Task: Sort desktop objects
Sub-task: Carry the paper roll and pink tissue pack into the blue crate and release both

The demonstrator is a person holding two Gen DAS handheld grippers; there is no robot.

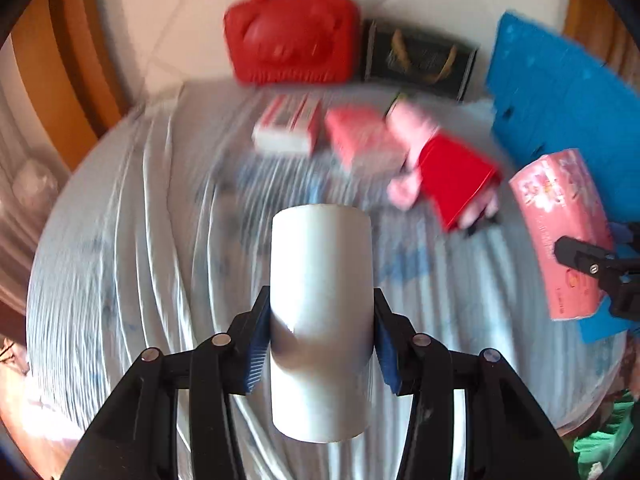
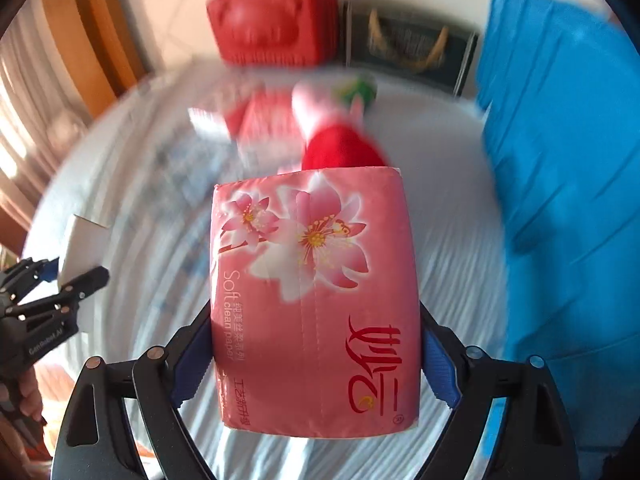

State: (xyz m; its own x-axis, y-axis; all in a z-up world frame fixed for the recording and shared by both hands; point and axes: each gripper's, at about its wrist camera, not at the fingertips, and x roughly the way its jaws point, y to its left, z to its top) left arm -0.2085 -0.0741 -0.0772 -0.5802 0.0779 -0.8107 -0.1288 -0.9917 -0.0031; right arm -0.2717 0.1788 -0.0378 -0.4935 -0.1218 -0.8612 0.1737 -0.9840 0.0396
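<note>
Both grippers are loaded and off the table. The left gripper clamps a white roll between its blue pads, one on each curved flank; the roll's long axis runs straight forward along the fingers, its far end pointing toward the red basket and the dark box at the back. The right gripper grips a pink tissue pack by its two long side edges, flowered face up, long axis likewise running forward from the fingers. From the left wrist view the same pack sits far right, just in front of the blue bin, so the right hand is clearly the nearer to that bin, while the left hand sits nearer the table's middle, roughly in line with the red basket. Between the grippers and the back row, on the wrinkled cloth, lie a red-and-white box, a pink packet and a pink doll in a red dress, all blurred. Judged from this, each load needs carrying forward over this clutter, the tissue pack probably veering right.
</note>
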